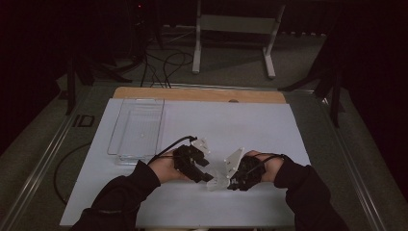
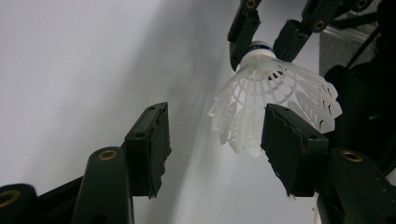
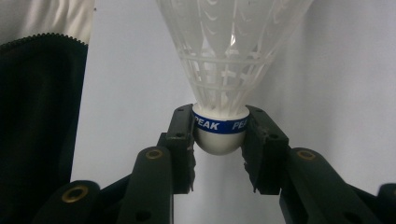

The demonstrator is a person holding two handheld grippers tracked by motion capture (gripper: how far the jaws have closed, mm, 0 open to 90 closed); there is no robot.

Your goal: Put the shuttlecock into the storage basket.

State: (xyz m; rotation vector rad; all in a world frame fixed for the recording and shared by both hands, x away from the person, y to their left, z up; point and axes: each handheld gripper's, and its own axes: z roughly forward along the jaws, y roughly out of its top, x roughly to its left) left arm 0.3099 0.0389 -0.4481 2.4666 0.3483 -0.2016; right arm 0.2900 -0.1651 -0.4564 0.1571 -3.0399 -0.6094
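A white shuttlecock point(image 3: 224, 70) is held by its round cork end between the two jaws of the right gripper point(image 3: 219, 140). The jaws are pressed on both sides of the cork, right at the blue band. The feathery skirt is pointed away from that gripper.

In the left gripper view, the same shuttlecock point(image 2: 275, 100) is seen with its skirt spread toward the left gripper point(image 2: 215, 140). The left jaws are set apart, and the edge of the skirt is found just beside one jaw. It cannot be told if that jaw is touching the skirt. The skirt is not pinched yet, so nothing is held by this gripper.

In the high view, the shuttlecock point(image 1: 219, 179) is seen between the two grippers, low over the white table point(image 1: 269, 130). A clear tray point(image 1: 137, 130) is set on the table, well apart, to the left.
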